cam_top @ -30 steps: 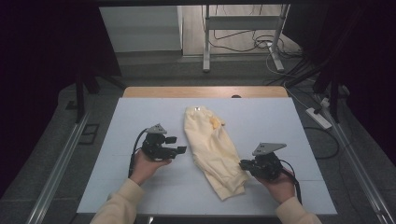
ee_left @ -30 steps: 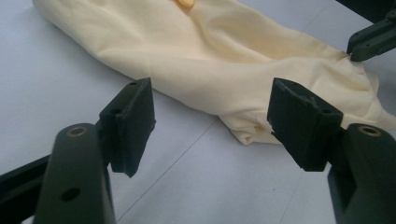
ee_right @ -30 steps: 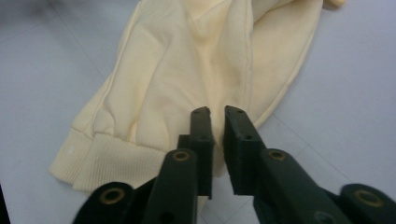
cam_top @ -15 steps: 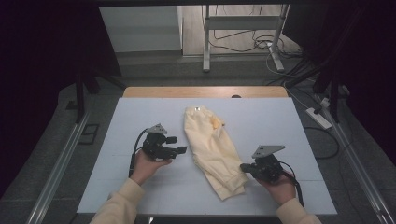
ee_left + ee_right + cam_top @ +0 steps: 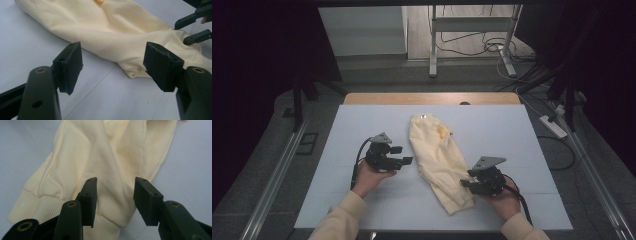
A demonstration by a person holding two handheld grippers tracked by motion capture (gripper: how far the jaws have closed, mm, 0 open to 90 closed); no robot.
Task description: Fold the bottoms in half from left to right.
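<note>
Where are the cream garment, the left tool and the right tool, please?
cream garment [image 5: 437,152]: high view, middle of the folded cloth.
left tool [image 5: 404,155]: high view, between its fingertips.
right tool [image 5: 465,179]: high view, between its fingertips, at the garment's edge.

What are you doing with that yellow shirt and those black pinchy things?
A person holds tongs in each hand at a white table with a folded pale yellow sweatshirt lying on it. The right tongs sit over the ribbed hem end; their jaws have just been opening and stand apart above the cloth, pinching nothing. The left tongs wait open beside the sweatshirt, touching nothing.
</note>
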